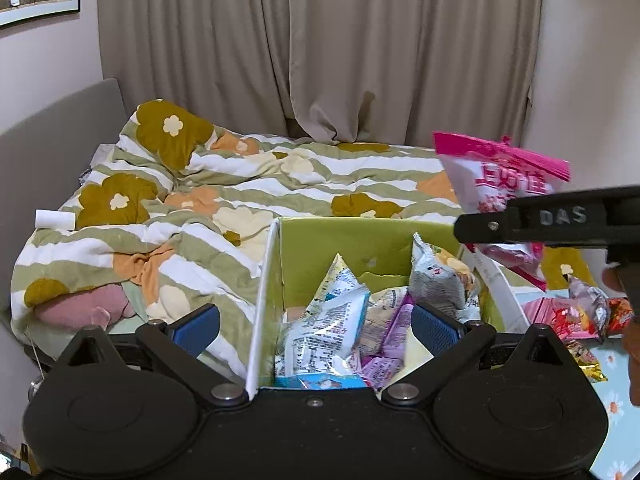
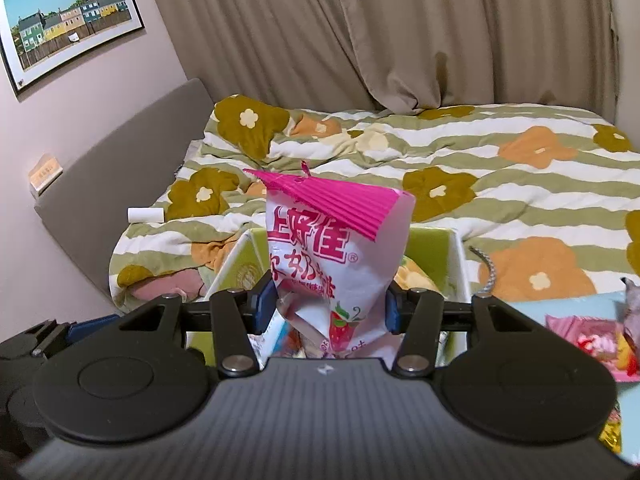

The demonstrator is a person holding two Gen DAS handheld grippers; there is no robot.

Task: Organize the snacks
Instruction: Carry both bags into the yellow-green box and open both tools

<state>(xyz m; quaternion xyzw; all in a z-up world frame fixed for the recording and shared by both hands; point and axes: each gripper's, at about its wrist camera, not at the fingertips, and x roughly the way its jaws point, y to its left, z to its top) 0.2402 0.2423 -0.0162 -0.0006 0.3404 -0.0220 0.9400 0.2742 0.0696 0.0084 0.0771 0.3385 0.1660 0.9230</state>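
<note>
Right gripper (image 2: 326,310) | clenching the pink-and-white crinkly foil snack bag (image 2: 340,248), standing upright between my pads; green-lined white cardboard box (image 2: 454,256) lying just ahead, below | easing over its opening before letting go; left gripper (image 1: 316,326) | gaping wide, empty, hovering above the box's glossy crumpled packets (image 1: 328,320)

Big pink characters "上好佳" run across the front of the pink-and-white snack bag (image 2: 340,272), with a small ® mark just after them, and a printed strawberry below. The larger pink characters underneath are creased and partly hidden, so they can't be read for sure. Raised letters "DAS" stand on the black finger of the right gripper (image 1: 560,216). Fine print covers the white packets in the green box (image 1: 296,240), too small to read.
</note>
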